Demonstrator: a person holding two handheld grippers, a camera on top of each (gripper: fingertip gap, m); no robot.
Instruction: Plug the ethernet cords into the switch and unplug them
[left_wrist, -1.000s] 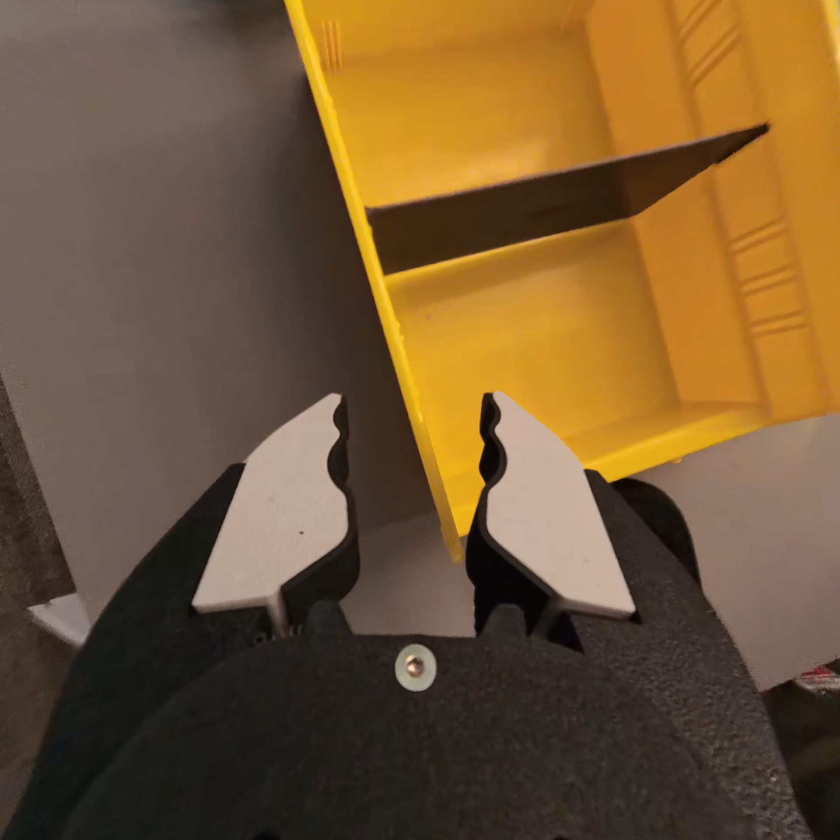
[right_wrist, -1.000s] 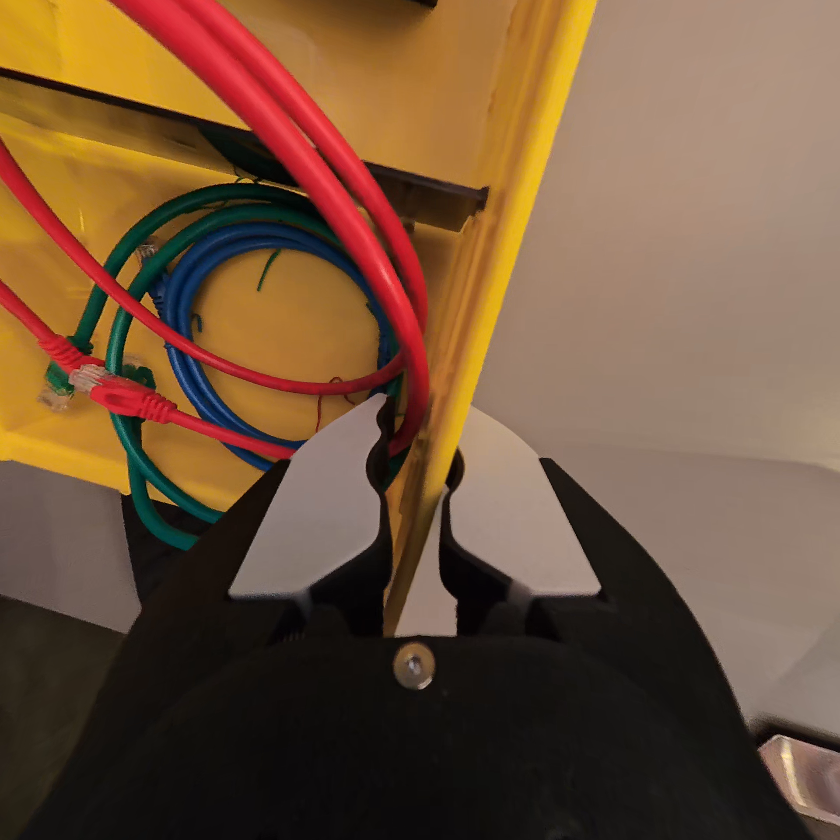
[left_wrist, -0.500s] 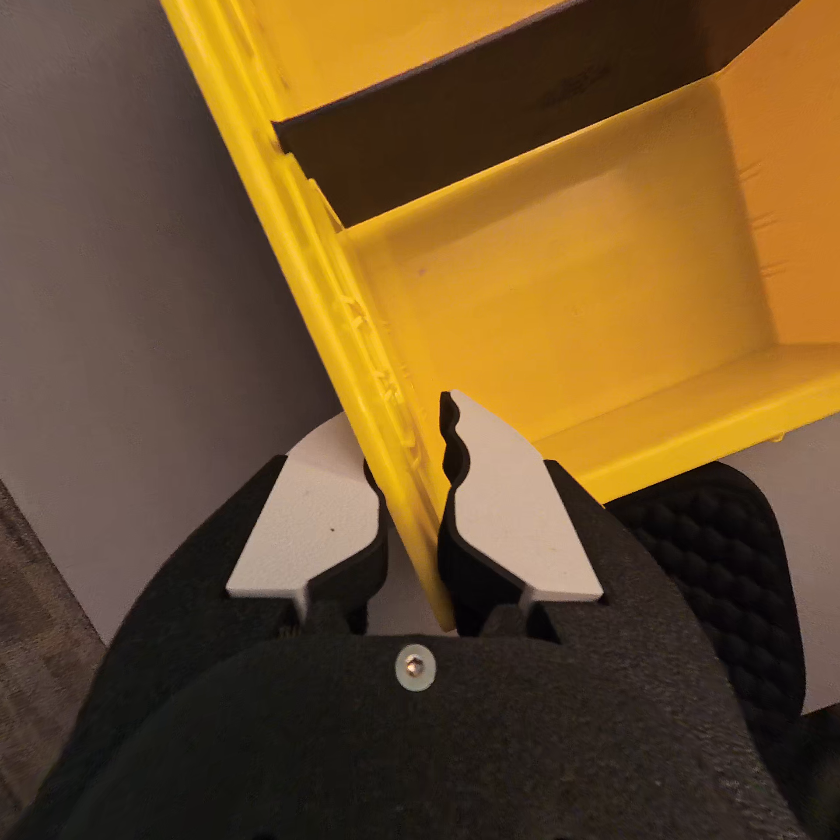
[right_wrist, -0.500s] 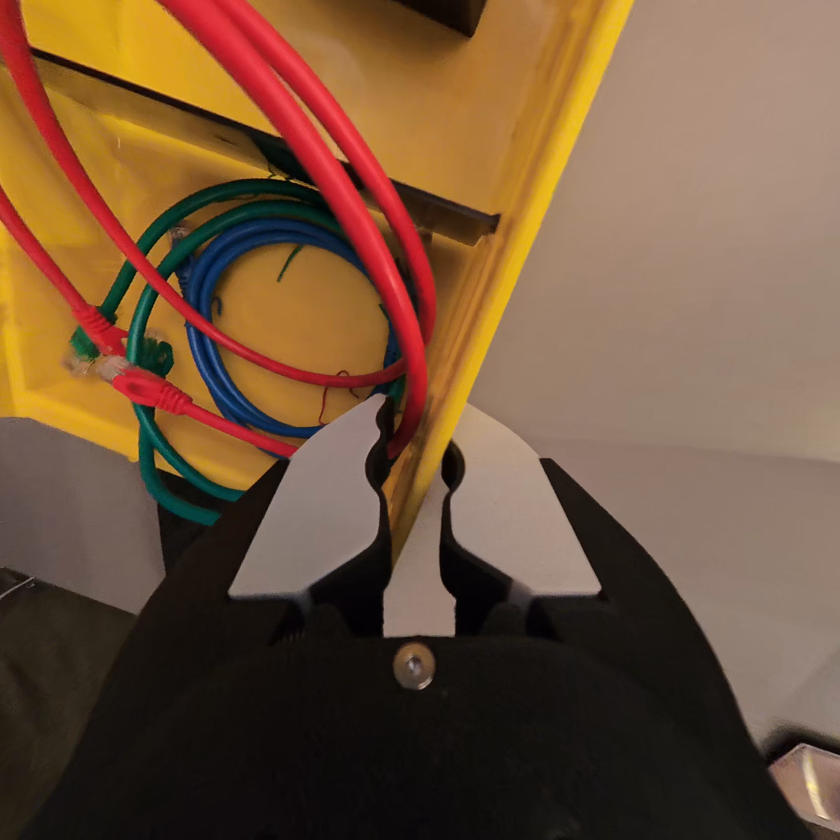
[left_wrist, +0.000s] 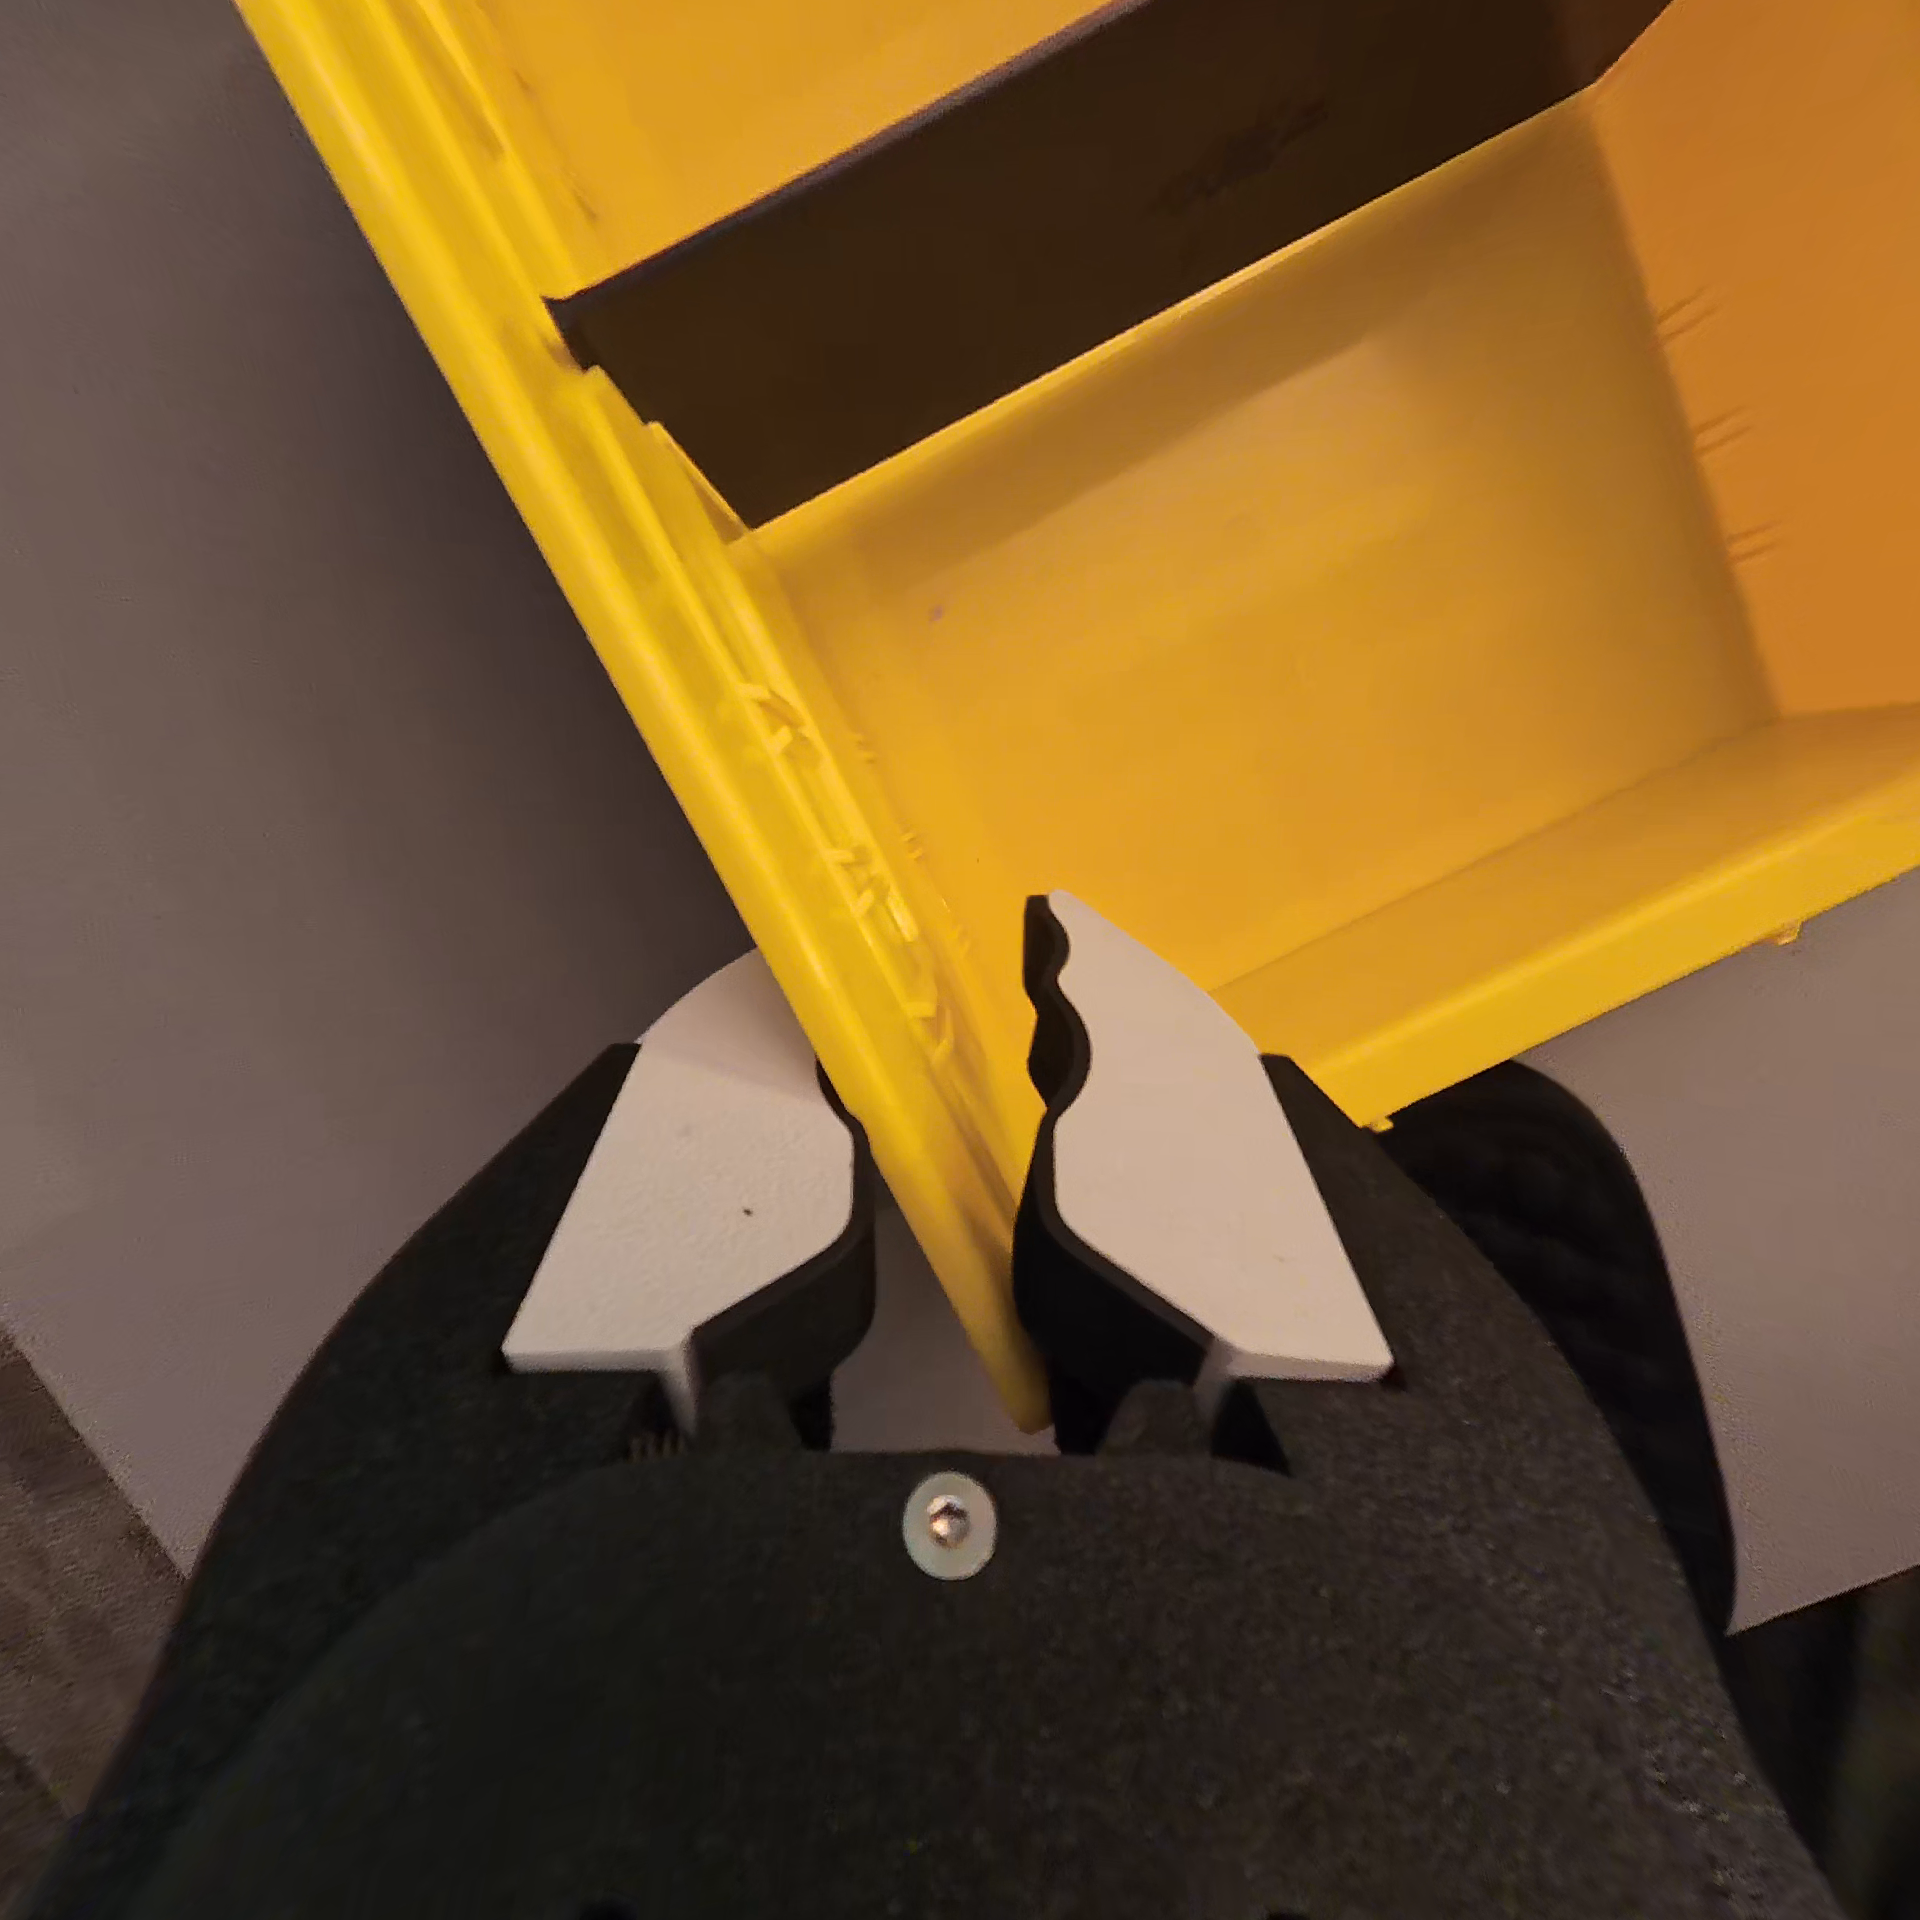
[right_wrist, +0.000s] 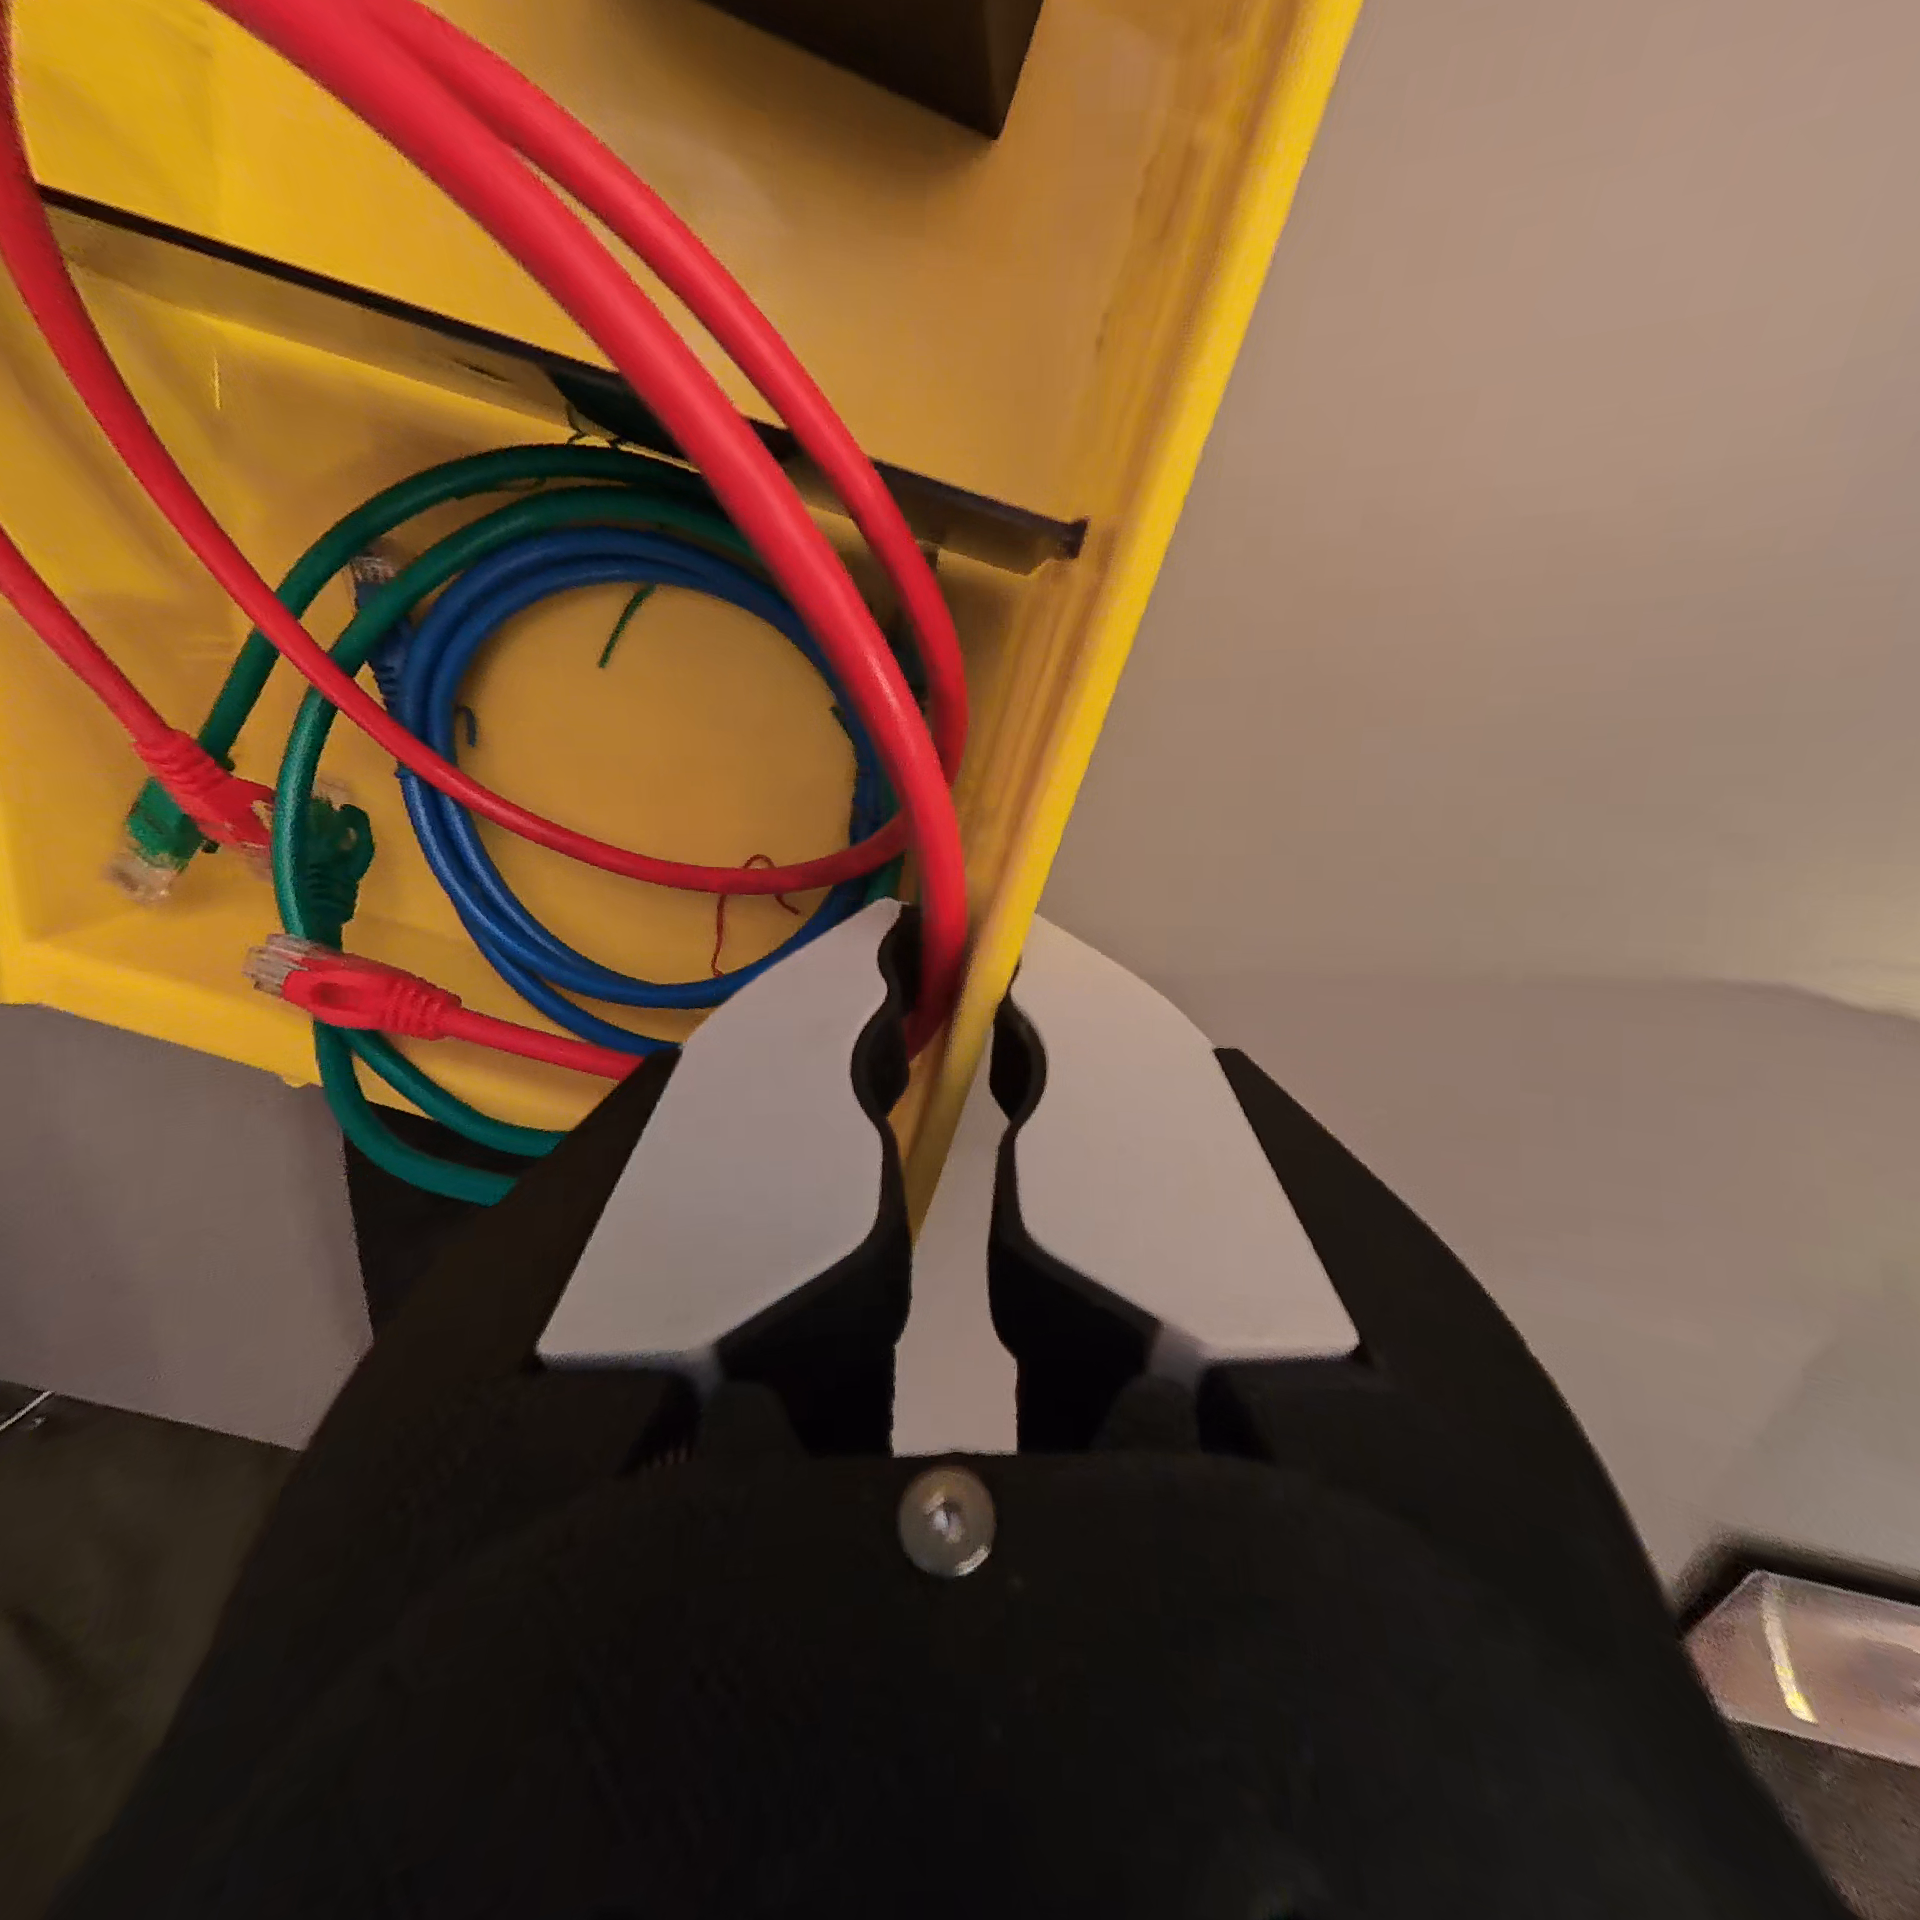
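L gripper (left_wrist: 935, 1081): clamped on a side wall of the yellow bin (left_wrist: 1299, 727), one finger outside, one inside; the compartment it looks into is bare.
R gripper (right_wrist: 951, 997): closed on another wall of the bin (right_wrist: 1091, 623); red cord (right_wrist: 727, 343) runs right beside the inner finger, can't tell if it's pinched too.
Cords: red, green cord (right_wrist: 312, 831) & blue cord (right_wrist: 540, 935) coiled in one compartment behind a dark divider (right_wrist: 520, 364); clear plugs loose, none plugged in.
Switch: not in view.
Green loop: hangs out over the bin's low edge.
Risk 1: bin looks tipped, so cords could slide out — the green loop is already halfway.
Risk 2: thin wall held by narrow pads; uneven pull btwn both sides may twist the bin or slip a grip.
Risk 3: red cord near the R pads could get nipped or dragged.
Surface: pale grey table (right_wrist: 1558, 1195), plain, matte.
Room: dim, warm light; dark floor (left_wrist: 62, 1558) below the table edge; something shiny at R view's low corner, unclear what.
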